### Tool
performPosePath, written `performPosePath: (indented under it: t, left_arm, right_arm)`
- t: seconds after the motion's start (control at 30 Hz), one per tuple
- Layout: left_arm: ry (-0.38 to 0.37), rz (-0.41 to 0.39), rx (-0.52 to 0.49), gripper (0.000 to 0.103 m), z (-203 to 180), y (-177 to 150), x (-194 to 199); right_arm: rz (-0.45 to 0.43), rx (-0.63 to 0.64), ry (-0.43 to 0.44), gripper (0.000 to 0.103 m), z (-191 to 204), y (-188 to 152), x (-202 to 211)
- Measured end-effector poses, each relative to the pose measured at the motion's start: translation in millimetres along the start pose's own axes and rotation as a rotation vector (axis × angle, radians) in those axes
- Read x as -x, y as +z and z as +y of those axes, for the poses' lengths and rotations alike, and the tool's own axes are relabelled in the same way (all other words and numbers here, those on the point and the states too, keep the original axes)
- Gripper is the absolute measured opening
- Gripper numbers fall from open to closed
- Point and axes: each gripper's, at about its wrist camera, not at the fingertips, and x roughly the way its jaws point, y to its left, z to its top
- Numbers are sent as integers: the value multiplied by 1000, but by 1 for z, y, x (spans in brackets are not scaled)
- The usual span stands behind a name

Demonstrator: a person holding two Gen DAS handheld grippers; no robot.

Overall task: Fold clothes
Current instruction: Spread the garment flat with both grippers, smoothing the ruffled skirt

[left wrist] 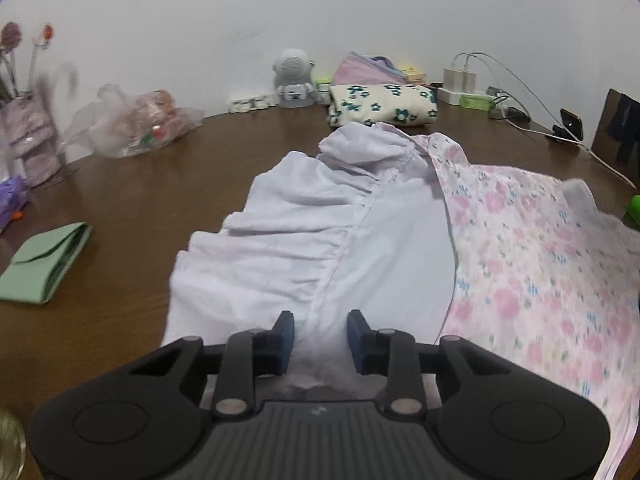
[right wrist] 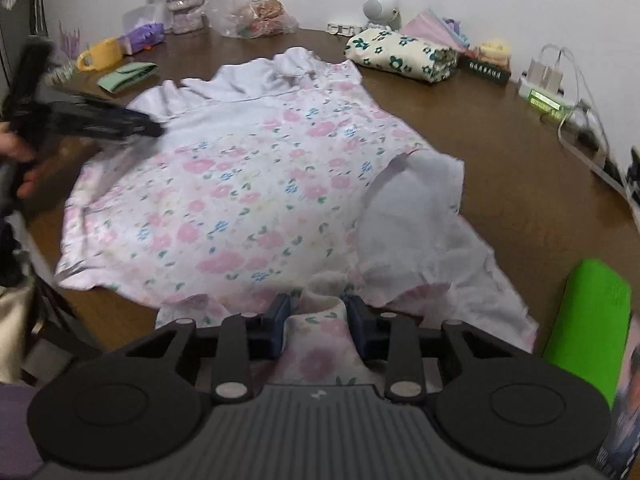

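A dress lies spread on the brown round table (left wrist: 132, 208) (right wrist: 500, 152), with a pink floral front (right wrist: 248, 184) (left wrist: 532, 264) and white ruffled sleeves (left wrist: 304, 232) (right wrist: 412, 200). My left gripper (left wrist: 321, 336) stands at the near edge of the white left side, and the white cloth fills the gap between its blue pads. In the right wrist view the left gripper (right wrist: 154, 132) shows blurred, held by a hand (right wrist: 16, 152). My right gripper (right wrist: 316, 316) has a raised fold of the floral hem (right wrist: 320, 332) pinched between its pads.
A folded flower-print cloth (left wrist: 382, 104) (right wrist: 404, 54) and pink clothes (left wrist: 360, 70) lie at the back. A folded green cloth (left wrist: 44, 264) (right wrist: 128, 74), a yellow mug (right wrist: 100, 54), a plastic bag (left wrist: 136, 128), a small white robot figure (left wrist: 292, 76), chargers with cables (left wrist: 464, 80) and a green roll (right wrist: 588, 312) ring the dress.
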Motion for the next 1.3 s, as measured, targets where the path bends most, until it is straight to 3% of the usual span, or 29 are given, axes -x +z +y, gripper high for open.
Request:
performPosePath:
  t: [0.13,0.3,0.37,0.4,0.47,0.57,0.63,0.7,0.87,0.97,1.13,1.17,1.23,1.27,1.3]
  left_arm:
    - [31,-14,-3,37,-7,-21,23]
    - [-7,54,-30,38,-32,-34,56]
    - [-3,104,-44,47,-38,-32,62]
    - [-5,126,-44,51,-40,-30,64]
    - [-38,114,-7,51,-36,-26,69]
    - [-67,78,20,63,-36,-14,62]
    - [-80,70,31,63,-38,-6,54]
    - [-91,102,5,62,-47,4,41]
    - [-147,43,-21,64,-60,22,40]
    - [-150,46,-26,65,-71,26,29]
    - [-173,60,4,64,-80,19,11]
    - [-173,59,12,64,-81,19,8]
    - [-166,64,24,64,-81,17,4]
    - [-161,72,27,64,-81,16,3]
    - [-153,76,26,64,-81,15,2]
  right_arm:
    - [-2,5,-55,31,-20,29,-27]
    - [-16,-26,-223,36,-52,60,-53]
    - [-76,-59,-261,40,-61,63,-44]
    - [-118,-88,-258,46,-66,60,-33]
    - [-201,-148,-243,48,-78,52,-11]
    - [-254,-212,-117,48,-84,33,15]
    - [-250,-195,-49,49,-77,18,22]
    - [-220,-161,-46,49,-62,8,22]
    - [-166,-109,-150,50,-39,-7,25]
    - [-89,-181,-232,48,-44,-12,16]
    - [-113,-313,-89,47,-51,-26,14]
    - [-135,-336,-87,45,-53,-26,11]
    - [-175,-403,-108,31,-61,-23,1]
    - [-192,-450,-107,10,-67,-22,-4]
    - [-188,-495,-92,1,-73,-19,-8]
